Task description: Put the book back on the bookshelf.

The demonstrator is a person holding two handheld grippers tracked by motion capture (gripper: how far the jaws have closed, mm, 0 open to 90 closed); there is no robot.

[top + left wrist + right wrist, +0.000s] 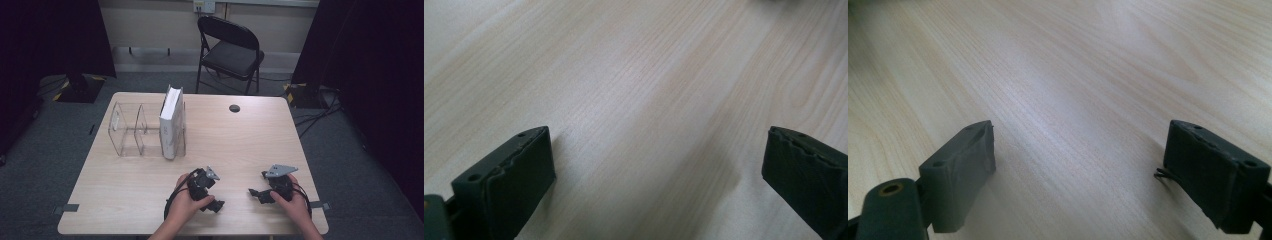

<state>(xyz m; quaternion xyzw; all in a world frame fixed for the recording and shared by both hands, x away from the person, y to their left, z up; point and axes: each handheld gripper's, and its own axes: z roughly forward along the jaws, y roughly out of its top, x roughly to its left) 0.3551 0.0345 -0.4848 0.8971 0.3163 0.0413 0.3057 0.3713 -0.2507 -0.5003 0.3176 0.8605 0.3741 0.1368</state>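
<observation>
Ahead of my jaws, well apart, a white book (171,122) stands upright in the right-most slot of a clear plastic rack (131,131), spine up, long axis running away from me. My left gripper (659,165) and right gripper (1080,165) both gape wide w/ nothing between, low over the pale wood-grain table (240,145); ridged black pads.

obstacles: clear rack (131,131) with white book (171,122), far left | free: bare table (240,145) elsewhere
</observation>
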